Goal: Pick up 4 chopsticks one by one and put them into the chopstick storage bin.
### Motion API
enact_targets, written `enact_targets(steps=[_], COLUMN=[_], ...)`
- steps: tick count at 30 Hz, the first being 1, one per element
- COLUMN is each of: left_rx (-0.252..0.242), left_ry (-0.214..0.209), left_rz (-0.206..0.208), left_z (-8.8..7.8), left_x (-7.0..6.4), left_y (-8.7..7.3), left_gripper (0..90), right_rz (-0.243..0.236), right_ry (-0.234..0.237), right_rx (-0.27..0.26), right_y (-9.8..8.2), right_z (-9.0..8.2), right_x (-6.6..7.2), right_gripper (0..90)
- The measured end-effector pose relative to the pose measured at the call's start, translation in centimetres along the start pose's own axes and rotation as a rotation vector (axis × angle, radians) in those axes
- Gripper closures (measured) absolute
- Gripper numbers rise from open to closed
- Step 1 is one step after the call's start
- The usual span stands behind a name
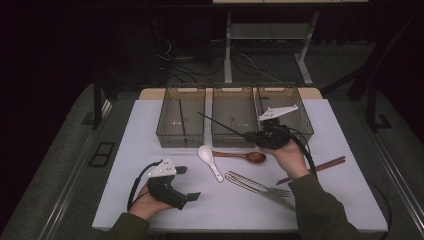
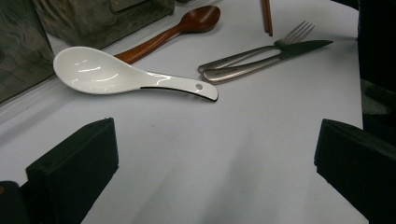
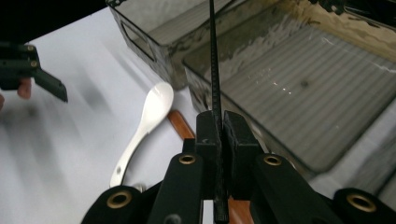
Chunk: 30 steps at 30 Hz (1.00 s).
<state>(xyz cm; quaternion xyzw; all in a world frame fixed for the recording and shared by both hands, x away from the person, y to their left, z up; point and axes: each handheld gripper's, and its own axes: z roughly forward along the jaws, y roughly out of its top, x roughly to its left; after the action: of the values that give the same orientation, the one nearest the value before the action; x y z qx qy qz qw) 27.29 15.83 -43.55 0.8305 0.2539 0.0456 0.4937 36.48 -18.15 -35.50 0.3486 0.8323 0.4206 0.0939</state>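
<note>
While gripped, black chopstick (image 3: pixel 215 70): pinched by right gripper (image 3: pixel 218 128), over middle bin (image 3: pixel 299 88).
Left gripper (image 2: pixel 215 158): jaws spread, nothing held.

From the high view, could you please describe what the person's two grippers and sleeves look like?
Both the left gripper and right gripper are black, each topped with a pale grey three-cornered plate and trailing a black cable. The jaws are blocky black pads. The person wears dark olive-green sleeves.

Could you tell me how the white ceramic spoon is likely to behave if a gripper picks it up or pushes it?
The white spoon looks glazed and glossy, so it is probably slippery between pads. It seems rigid ceramic, likely brittle if dropped. Its curved bowl rests on the table, so a push may pivot it rather than slide it straight.
</note>
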Motion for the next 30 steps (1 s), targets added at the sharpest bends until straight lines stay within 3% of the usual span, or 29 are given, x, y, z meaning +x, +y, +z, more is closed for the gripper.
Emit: enact_targets(steps=[19, 30], left_rx=[-0.017, -0.011], left_ry=[0.002, 0.002], left_rz=[-0.011, -0.003], left_z=[-0.2, -0.2], left_x=[0.1, 0.0], left_y=[0.0, 0.1], left_gripper=[0.0, 0.0], right_rz=[0.021, 0.014], right_ry=[-0.059, -0.088], right_rx=[0.007, 0.072], right_y=[6.3, 8.7], right_z=[4.6, 8.3], right_x=[0.7, 2.0], right_gripper=[85.4, 85.4])
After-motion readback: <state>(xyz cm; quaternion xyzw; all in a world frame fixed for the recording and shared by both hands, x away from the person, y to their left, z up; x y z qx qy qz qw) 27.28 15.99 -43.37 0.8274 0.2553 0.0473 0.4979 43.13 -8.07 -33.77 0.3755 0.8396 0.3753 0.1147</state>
